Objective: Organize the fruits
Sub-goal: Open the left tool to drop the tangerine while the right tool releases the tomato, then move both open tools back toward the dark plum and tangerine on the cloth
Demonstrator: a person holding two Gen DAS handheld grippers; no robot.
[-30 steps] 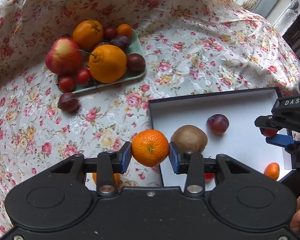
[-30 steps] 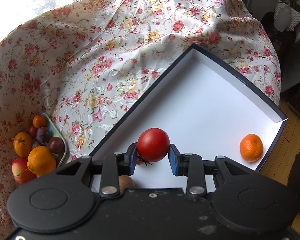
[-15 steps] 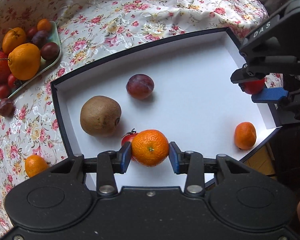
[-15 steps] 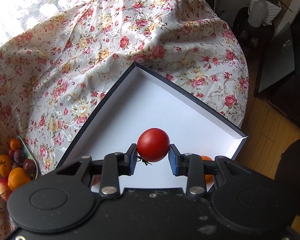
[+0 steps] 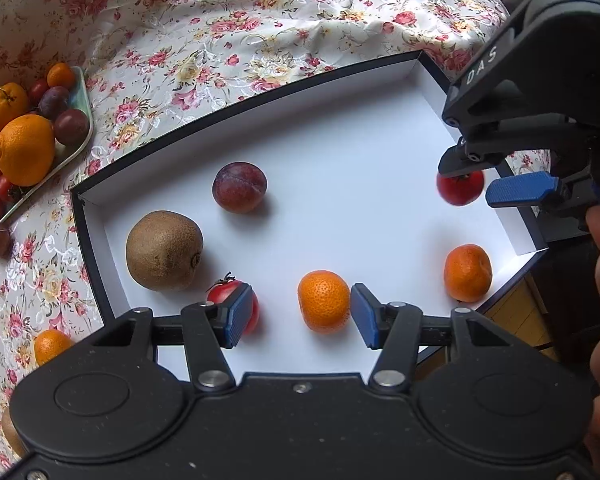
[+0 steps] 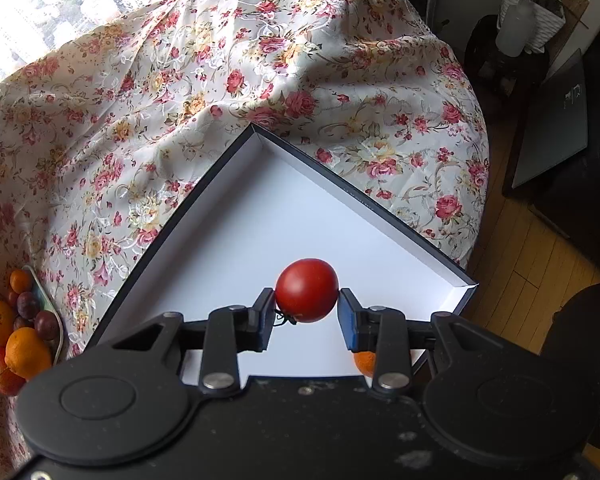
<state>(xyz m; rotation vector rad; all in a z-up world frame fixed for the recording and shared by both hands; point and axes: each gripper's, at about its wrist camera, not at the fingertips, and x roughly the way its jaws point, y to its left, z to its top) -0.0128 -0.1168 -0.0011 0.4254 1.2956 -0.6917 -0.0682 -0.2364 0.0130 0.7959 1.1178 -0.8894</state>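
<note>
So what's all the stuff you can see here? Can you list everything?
Box: one, white inside with a dark rim, on the cloth.
Tangerines: two, orange, in the box; one between the left gripper's opening jaws, one near the right corner.
Kiwi: one, brown, in the box at left.
Plum: one, purple-red, in the box.
Tomato: one, red, in the box, partly behind a blue pad.
Tomato: one, red, between the right gripper's pads.
Green plate: one, at left, piled with fruit.
Tablecloth: one, floral.
Left gripper: black, blue pads.
Right gripper: black, blue pads.
</note>
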